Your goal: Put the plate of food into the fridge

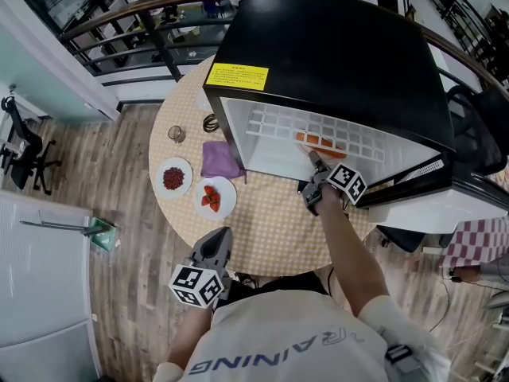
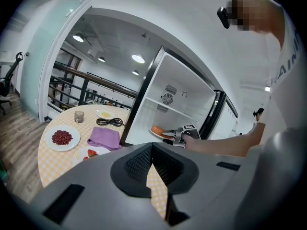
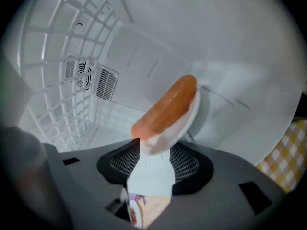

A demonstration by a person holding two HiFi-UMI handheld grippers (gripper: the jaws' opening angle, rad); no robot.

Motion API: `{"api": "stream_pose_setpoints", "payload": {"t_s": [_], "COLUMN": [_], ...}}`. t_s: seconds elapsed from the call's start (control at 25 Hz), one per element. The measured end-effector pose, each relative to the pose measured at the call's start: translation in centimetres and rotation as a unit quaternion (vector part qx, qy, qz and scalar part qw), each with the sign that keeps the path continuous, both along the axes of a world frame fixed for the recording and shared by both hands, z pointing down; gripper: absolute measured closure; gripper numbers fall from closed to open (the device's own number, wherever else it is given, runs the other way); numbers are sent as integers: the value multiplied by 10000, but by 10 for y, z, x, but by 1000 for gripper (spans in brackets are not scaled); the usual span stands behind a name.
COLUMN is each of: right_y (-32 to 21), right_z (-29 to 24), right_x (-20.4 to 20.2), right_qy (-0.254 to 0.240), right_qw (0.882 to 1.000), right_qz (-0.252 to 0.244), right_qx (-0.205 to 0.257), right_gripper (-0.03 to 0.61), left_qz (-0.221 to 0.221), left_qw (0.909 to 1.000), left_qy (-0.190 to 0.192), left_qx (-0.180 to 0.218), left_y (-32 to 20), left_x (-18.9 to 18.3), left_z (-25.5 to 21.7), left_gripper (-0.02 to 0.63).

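Note:
A small white plate (image 3: pixel 188 118) carrying a long orange piece of food (image 3: pixel 165 107) lies on the floor of the open black fridge (image 1: pixel 334 46), under its white wire shelf (image 1: pixel 318 126). My right gripper (image 3: pixel 154 152) reaches into the fridge with its jaws open. The plate's near rim sits just at the mouth of the gap, and the pads do not press on it. From the head view the right gripper (image 1: pixel 316 167) points at the plate (image 1: pixel 322 142). My left gripper (image 1: pixel 215 243) hovers at the table's near edge, shut and empty.
The round checked table (image 1: pixel 278 229) also holds a plate of red beans (image 1: pixel 175 177), a plate of strawberries (image 1: pixel 215 197), a purple cloth (image 1: pixel 220 159), a glass (image 1: pixel 176 134) and a coiled black cable (image 1: pixel 211 122). The fridge door (image 1: pixel 469 205) stands open at the right.

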State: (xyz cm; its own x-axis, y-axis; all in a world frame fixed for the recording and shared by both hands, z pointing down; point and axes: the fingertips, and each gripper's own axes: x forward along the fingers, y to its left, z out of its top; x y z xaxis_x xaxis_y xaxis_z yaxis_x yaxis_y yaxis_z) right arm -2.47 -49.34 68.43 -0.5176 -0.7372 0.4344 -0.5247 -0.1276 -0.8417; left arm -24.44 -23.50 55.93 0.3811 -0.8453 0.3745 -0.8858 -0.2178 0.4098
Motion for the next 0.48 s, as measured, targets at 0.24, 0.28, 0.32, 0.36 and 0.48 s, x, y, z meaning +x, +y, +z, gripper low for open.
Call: {"api": "stream_pose_setpoints", "payload": {"t_s": [0.24, 0.28, 0.32, 0.36, 0.48], "right_y": [10, 11, 13, 16, 24], "right_z": [8, 8, 8, 8, 9], "right_x": [-3, -4, -5, -6, -7], "right_qy": [804, 853, 856, 808, 486], "right_qw": [9948, 9939, 9934, 9936, 9958], "right_qz": [-586, -651, -692, -708, -635], "right_qx": [-229, -269, -306, -340, -456], "right_gripper": [391, 391, 392, 393, 393], "left_qz": [-26, -26, -24, -22, -26], "left_qw": [10000, 10000, 10000, 10000, 10000], "left_qy": [50, 53, 53, 52, 58], "left_qx": [-48, -47, -39, -26, 19], "left_y": [5, 6, 6, 6, 6], "left_x": [0, 0, 0, 0, -1], "left_z": [4, 4, 4, 3, 0], "left_gripper": [606, 606, 606, 606, 606]}}
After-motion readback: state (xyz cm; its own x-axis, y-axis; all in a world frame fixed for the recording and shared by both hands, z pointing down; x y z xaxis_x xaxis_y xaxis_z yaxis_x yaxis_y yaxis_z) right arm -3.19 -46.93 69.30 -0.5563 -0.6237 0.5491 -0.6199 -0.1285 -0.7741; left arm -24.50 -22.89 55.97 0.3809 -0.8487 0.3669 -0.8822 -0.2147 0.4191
